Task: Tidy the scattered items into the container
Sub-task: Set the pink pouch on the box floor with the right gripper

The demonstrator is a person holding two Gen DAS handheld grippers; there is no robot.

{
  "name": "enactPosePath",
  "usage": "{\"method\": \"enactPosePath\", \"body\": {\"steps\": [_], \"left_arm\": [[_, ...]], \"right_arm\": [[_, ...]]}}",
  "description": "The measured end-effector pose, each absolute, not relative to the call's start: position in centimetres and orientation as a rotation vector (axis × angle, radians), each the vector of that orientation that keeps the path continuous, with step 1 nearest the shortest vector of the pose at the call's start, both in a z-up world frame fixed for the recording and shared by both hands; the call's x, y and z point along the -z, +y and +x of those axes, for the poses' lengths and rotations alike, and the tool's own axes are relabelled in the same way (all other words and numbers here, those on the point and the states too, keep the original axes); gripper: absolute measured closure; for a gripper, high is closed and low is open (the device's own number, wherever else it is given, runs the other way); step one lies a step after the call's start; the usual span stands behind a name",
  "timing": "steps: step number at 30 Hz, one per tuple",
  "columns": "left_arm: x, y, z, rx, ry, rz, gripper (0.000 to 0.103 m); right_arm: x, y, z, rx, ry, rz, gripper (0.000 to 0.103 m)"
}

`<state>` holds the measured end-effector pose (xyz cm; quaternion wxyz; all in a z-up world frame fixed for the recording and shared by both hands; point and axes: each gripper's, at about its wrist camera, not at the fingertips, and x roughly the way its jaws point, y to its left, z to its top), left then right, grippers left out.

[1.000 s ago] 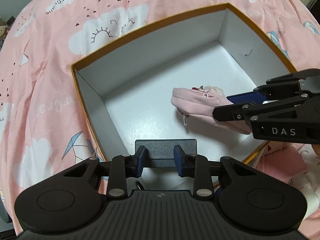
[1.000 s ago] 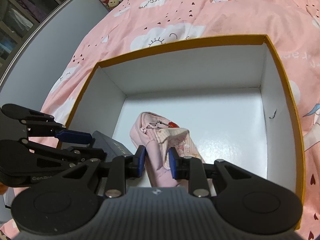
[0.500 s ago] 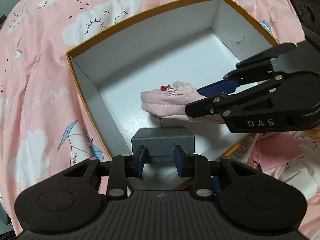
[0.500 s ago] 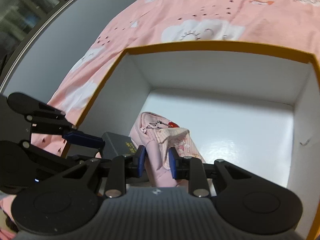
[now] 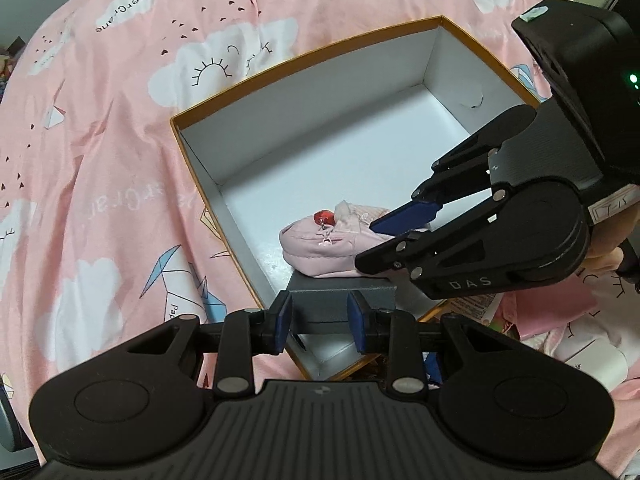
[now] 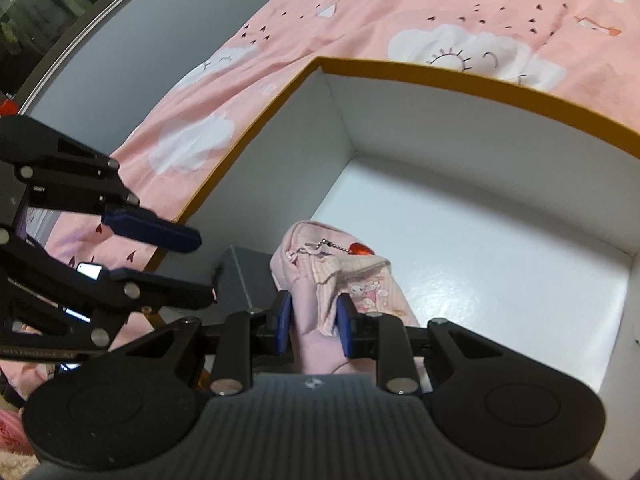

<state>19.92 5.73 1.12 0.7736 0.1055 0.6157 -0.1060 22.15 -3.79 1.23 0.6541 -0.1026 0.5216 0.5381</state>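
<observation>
You're clamping a grey box (image 5: 342, 300) in the left gripper (image 5: 320, 317) and pinching the pink pouch (image 6: 340, 280) in the right gripper (image 6: 314, 317), both hanging over the container (image 5: 304, 128) (near corner), probably so they drop side by side.

Pink bedsheet (image 5: 120, 160) printed with white clouds and paper cranes, grey wall (image 6: 132, 60) beside the bed

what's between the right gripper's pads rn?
The pink pouch, pinched between the right gripper pads over the box; clearest in the right wrist view.
</observation>
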Motion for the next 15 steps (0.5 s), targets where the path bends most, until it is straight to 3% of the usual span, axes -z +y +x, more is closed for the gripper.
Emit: {"method": "enactPosePath", "body": {"steps": [9,15], "left_arm": [[-1.7,6.1,20.0,0.232,1.303,0.227,0.068],[-2.2,6.1,20.0,0.224,1.288,0.223,0.068]], "right_arm": [[-1.1,-3.3,23.3,-1.284,1.222,-0.227,0.078],[-1.8,-2.3,22.6,-1.309,1.110,-0.352,0.079]]}}
